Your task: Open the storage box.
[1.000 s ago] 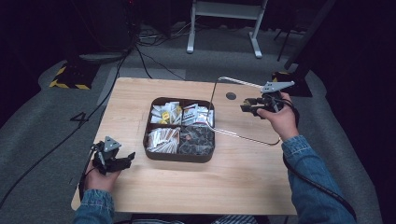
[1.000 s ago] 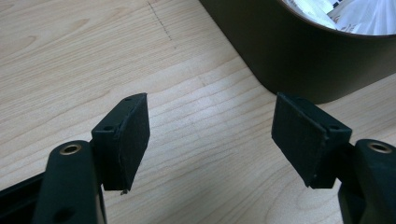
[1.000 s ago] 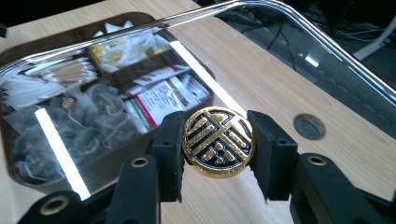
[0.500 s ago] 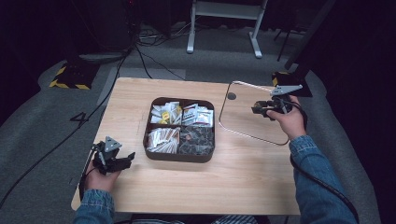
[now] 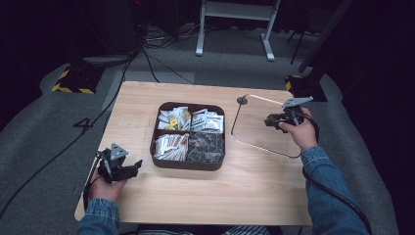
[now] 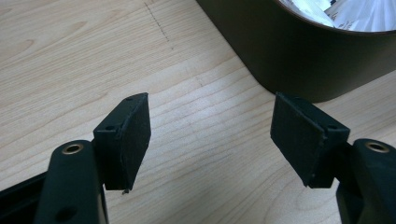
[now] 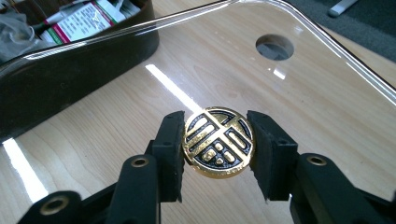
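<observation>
Tabletop (image 5: pixel 254 196): light wood, rectangular, with a dark round hole (image 5: pixel 242 100) near its far edge, about 1 o'clock from the box.

Dark brown box (image 5: pixel 188 164): rounded square at the tabletop's centre, four compartments stuffed with packets, white and yellow ones at the back, striped and dark ones in front. In my left gripper view its wall sits at 1 o'clock, close to the fingers but apart from them.

Clear lid (image 5: pixel 240 122): transparent rounded-square sheet at 3 o'clock of the box, just beside it, thin rim catching light. It hangs from its knob over the bare wood, tilted; I cannot tell whether its near edge touches the tabletop.

My right gripper (image 5: pixel 270 122): at 3 o'clock of the box, fingers (image 7: pixel 170 154) clenched on the gold knob (image 7: pixel 218 143), a round gold-and-black disc on the lid, one pad pressing on each side.

My left gripper (image 5: pixel 138 164): at 8 o'clock of the box near the tabletop's left front corner, fingers (image 6: pixel 133 135) released, spread wide with only bare wood between them, pointing toward the box.
</observation>
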Demonstrator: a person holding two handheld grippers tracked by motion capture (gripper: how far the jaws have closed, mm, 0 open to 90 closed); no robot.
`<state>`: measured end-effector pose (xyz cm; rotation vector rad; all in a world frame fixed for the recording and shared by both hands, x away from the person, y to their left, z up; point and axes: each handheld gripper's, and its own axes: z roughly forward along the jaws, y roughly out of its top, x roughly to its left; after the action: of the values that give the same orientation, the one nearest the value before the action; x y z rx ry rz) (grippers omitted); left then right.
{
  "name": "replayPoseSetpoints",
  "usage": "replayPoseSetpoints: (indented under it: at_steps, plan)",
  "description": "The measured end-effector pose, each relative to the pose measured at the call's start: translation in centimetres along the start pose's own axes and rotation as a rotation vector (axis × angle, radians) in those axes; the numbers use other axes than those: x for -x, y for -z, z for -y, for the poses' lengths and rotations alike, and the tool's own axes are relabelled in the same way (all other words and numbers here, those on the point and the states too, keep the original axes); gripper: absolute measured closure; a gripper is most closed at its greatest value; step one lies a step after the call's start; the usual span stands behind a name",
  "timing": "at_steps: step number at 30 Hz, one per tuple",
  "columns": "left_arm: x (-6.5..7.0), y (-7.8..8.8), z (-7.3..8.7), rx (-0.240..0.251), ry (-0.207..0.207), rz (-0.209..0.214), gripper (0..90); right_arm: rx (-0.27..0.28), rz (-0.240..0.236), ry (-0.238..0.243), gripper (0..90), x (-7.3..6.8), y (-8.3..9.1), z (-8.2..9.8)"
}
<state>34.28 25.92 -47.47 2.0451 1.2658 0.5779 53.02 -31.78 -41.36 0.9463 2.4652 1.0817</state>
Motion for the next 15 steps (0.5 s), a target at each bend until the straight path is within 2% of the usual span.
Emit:
replayPoseSetpoints:
  at_steps: [15]
  plan:
    - [0.1, 0.0, -0.1, 0.014, -0.012, 0.02, 30.0, -0.047, -0.02, -0.026, 58.6, 0.1, -2.6, 2.5]
